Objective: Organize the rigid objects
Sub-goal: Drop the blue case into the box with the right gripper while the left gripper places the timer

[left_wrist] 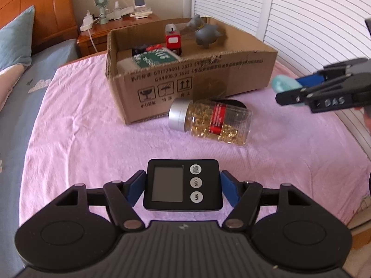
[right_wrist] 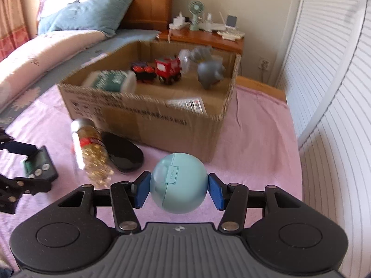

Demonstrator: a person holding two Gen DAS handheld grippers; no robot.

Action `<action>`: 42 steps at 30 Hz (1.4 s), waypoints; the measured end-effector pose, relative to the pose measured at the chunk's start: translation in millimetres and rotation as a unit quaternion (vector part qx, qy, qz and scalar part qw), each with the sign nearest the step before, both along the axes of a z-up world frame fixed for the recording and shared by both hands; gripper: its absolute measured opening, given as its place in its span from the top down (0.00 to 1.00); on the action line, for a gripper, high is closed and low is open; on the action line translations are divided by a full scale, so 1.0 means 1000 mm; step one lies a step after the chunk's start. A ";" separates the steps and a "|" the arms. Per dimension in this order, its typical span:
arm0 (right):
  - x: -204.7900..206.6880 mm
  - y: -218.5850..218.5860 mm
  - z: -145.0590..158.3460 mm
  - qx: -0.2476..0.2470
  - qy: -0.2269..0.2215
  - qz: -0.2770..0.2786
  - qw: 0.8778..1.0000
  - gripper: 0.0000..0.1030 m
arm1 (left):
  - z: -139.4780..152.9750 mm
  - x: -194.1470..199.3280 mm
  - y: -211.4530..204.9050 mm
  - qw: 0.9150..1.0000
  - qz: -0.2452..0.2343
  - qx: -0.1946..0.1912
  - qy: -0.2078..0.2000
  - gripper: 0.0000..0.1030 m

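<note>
My left gripper (left_wrist: 183, 185) is shut on a black digital timer (left_wrist: 182, 184), held above the pink cloth; it also shows in the right wrist view (right_wrist: 39, 165). My right gripper (right_wrist: 178, 186) is shut on a round light-blue case (right_wrist: 178, 183), in front of the cardboard box (right_wrist: 162, 120); the case also shows in the left wrist view (left_wrist: 284, 84). A clear jar of golden capsules (left_wrist: 211, 121) lies on its side before the box, beside a black oval case (right_wrist: 123, 154). The box holds a red toy train (right_wrist: 168, 68), a grey toy (right_wrist: 209, 73) and a green-labelled bottle (right_wrist: 111, 81).
The pink cloth (left_wrist: 92, 127) covers the work surface beside a bed with a blue pillow (right_wrist: 85, 14). A wooden nightstand (right_wrist: 204, 37) with a small fan stands behind the box. White louvred doors (right_wrist: 336, 81) run along the right.
</note>
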State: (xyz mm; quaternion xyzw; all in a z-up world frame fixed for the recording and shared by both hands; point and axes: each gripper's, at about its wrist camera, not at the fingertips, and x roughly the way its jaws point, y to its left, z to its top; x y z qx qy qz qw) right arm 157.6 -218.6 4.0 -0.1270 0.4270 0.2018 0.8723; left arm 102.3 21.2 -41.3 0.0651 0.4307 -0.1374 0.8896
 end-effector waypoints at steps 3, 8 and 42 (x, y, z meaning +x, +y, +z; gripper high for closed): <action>-0.002 0.003 0.023 0.004 -0.021 0.011 1.000 0.43 | 0.008 0.002 0.002 1.000 -0.007 0.005 -0.011 0.33; 0.012 0.018 0.052 0.023 -0.045 0.031 0.998 0.43 | 0.020 0.008 0.009 1.000 -0.018 -0.002 -0.015 0.33; 0.042 0.028 0.055 -0.012 -0.055 -0.050 0.997 0.00 | 0.080 0.060 -0.008 0.996 -0.053 -0.002 -0.076 0.33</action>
